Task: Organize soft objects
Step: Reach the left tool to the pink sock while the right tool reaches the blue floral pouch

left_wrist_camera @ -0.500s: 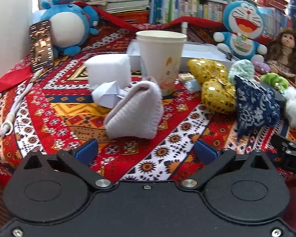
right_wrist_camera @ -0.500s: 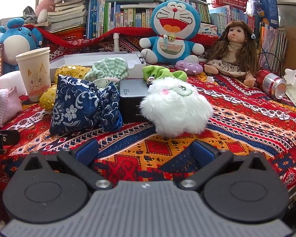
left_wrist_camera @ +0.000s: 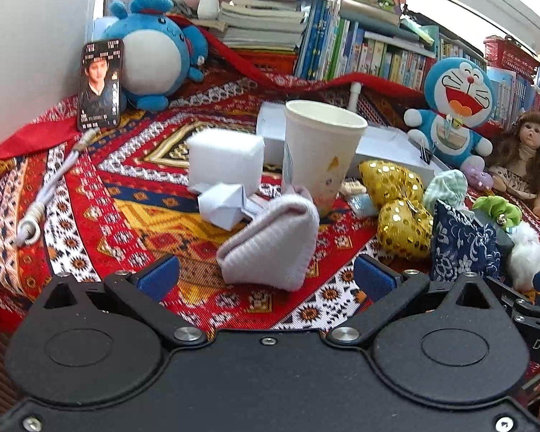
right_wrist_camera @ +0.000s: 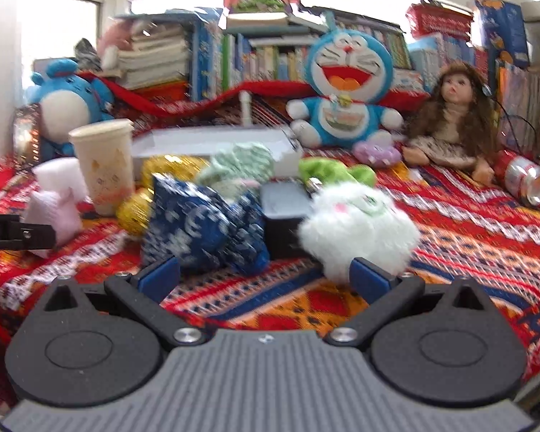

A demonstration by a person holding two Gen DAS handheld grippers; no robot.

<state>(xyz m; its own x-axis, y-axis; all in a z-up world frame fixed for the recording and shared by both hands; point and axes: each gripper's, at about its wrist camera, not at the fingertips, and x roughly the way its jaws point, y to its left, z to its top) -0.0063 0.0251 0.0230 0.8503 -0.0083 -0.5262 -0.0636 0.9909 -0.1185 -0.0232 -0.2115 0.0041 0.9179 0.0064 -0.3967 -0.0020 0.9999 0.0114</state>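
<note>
Left gripper [left_wrist_camera: 266,275] is spread wide, nothing btwn its fingers; the folded grey knit cloth [left_wrist_camera: 271,243] lies on the patterned cloth [left_wrist_camera: 162,216] just beyond, centred btwn the blue pads. Far side of it: paper cup [left_wrist_camera: 318,149], w/ white foam block [left_wrist_camera: 225,158] to the left. Right gripper [right_wrist_camera: 264,275] also released, empty. Just past it sit the blue floral pouch [right_wrist_camera: 198,226] and, to the right, the white fluffy toy [right_wrist_camera: 360,226]; view is blurred, so contact w/ the right pad is unclear.

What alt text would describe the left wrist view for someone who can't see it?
An open left gripper faces a folded pale knit cloth on a red patterned blanket. Behind it stand a paper cup and white foam block, with plush toys and books beyond.
</note>
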